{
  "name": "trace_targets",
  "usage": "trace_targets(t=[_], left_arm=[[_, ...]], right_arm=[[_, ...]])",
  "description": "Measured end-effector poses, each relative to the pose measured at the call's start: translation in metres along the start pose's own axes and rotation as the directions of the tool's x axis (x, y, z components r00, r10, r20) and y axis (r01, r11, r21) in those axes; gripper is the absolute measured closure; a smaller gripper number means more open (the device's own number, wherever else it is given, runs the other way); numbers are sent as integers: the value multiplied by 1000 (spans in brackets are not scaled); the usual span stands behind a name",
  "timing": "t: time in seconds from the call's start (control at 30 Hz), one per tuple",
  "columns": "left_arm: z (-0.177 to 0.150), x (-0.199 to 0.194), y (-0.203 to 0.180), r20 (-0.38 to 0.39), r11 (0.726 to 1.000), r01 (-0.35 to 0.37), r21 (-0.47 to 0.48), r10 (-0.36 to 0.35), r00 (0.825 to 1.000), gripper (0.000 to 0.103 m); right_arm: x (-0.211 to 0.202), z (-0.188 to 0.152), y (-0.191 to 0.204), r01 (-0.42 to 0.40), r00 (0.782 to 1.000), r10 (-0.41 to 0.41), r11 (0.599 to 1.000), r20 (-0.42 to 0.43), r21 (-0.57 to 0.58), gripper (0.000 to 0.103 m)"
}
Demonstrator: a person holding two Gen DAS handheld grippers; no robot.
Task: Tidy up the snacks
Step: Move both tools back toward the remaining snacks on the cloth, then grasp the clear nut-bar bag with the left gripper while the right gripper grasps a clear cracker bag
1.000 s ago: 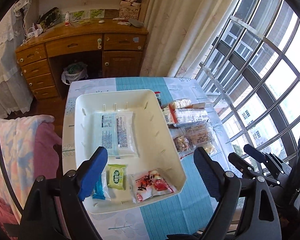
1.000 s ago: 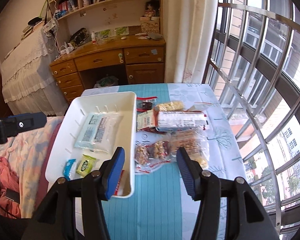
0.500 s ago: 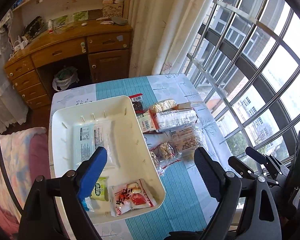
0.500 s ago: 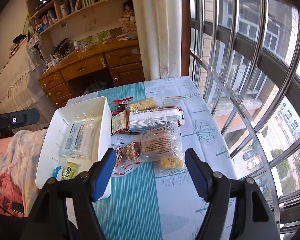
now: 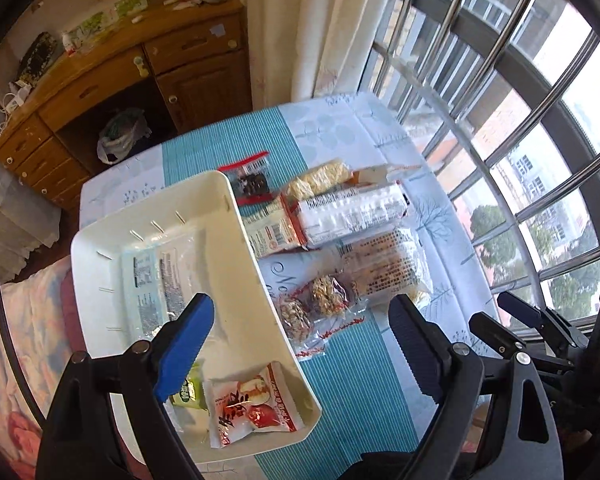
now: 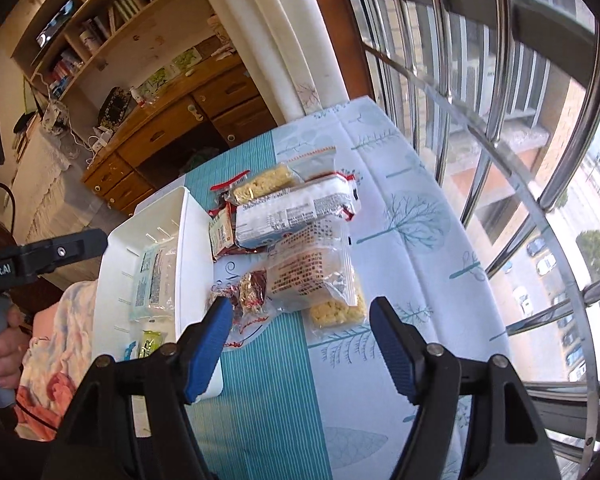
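A white bin [image 5: 256,276] sits on the table's left half, holding a clear printed pack [image 5: 156,280], a small green pack [image 5: 188,390] and a red-and-white packet [image 5: 252,404]. To its right lies a pile of snacks: a long white pack [image 5: 352,210], a big clear bag with printed text [image 5: 388,272] and a clear bag of nut clusters [image 5: 316,312]. My left gripper [image 5: 302,300] hangs open above the bin's right wall and the nut bag. My right gripper [image 6: 302,304] is open above the printed bag [image 6: 308,272], with nothing between its pads.
The table [image 6: 400,216] wears a teal-and-white cloth and ends at a barred window [image 6: 500,160] on the right. A wooden desk [image 5: 120,80] stands beyond the far edge. A blanket [image 6: 68,320] lies left of the bin. A hand [image 6: 0,356] holds the left gripper.
Both grippers have swung right, from over the bin toward the snack pile, and dropped a little. The right jaws stand wider than a second ago. No snack has moved.
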State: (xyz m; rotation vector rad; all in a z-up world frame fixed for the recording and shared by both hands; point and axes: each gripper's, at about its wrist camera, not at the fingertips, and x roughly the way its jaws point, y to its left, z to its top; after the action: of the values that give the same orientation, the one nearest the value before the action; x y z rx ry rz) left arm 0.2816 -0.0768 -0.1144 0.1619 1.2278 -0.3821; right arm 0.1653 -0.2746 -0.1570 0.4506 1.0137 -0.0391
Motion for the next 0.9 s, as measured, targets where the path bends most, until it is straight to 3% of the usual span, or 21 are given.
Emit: trace_targets(t=[0.37, 0.7, 0.9], left_arm=[[13, 64, -37, -170, 983, -55, 174, 85, 982, 15], [13, 121, -60, -294, 951, -52, 304, 145, 945, 15], [7, 156, -69, -355, 928, -42, 370, 183, 917, 15]], right_arm=[[37, 15, -45, -119, 988, 134, 977, -76, 175, 31], [78, 19, -75, -211, 957, 269, 901, -106, 380, 32], [105, 21, -80, -233, 938, 320, 868, -134, 439, 34]])
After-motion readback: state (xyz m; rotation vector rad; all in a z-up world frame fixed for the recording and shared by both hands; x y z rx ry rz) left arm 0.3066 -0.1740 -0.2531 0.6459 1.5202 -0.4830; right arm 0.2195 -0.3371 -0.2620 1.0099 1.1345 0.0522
